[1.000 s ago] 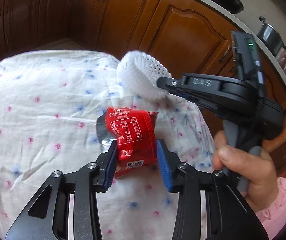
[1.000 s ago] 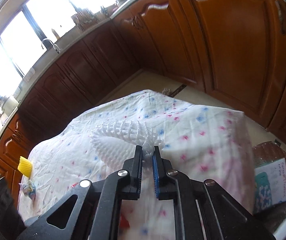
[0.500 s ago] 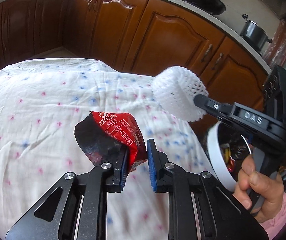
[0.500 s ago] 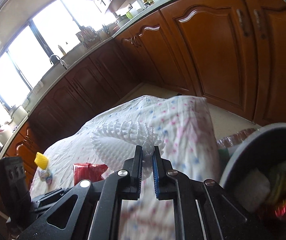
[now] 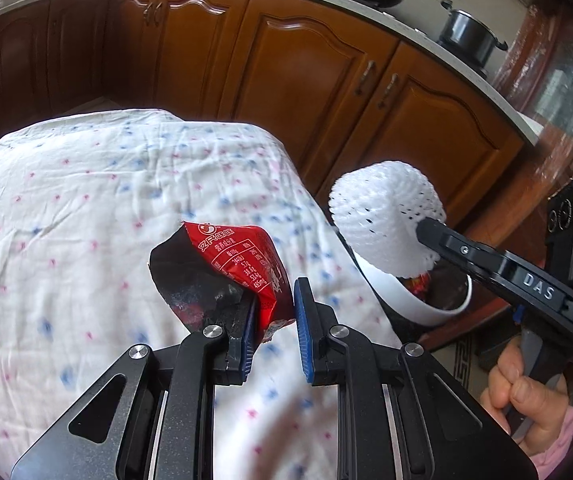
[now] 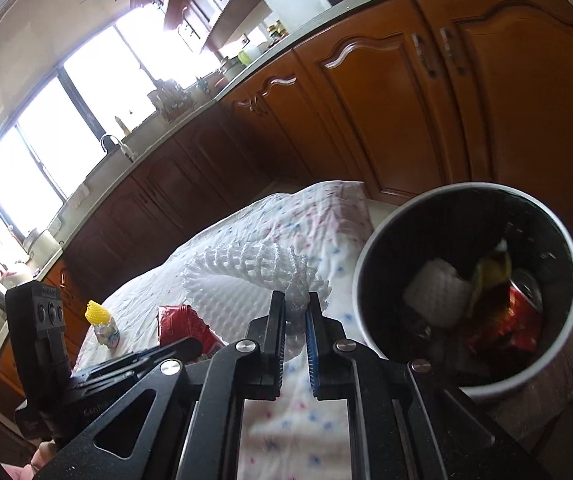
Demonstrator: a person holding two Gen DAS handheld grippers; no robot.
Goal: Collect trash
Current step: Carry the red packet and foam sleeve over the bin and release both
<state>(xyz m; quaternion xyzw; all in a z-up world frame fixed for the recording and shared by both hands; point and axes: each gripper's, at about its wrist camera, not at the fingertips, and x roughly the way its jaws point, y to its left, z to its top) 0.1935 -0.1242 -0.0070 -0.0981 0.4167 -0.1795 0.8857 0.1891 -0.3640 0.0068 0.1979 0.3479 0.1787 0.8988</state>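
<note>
Beside the bin [image 6: 370, 248], right fingers [image 6: 276, 320] pinched foam net [image 6: 242, 276], left fingers [image 5: 246, 320] gripped wrapper [image 5: 242, 256], both poised for dropping.

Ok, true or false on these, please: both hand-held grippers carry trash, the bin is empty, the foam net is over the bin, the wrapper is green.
1. Both carry trash. True: the left hand-held gripper pinches the red wrapper, and the right hand-held gripper pinches the white foam net.
2. The bin is empty. False: the bin already holds trash.
3. The foam net is above the bin's rim. True, in the left wrist view.
4. The wrapper is green. False: it is red.
</note>
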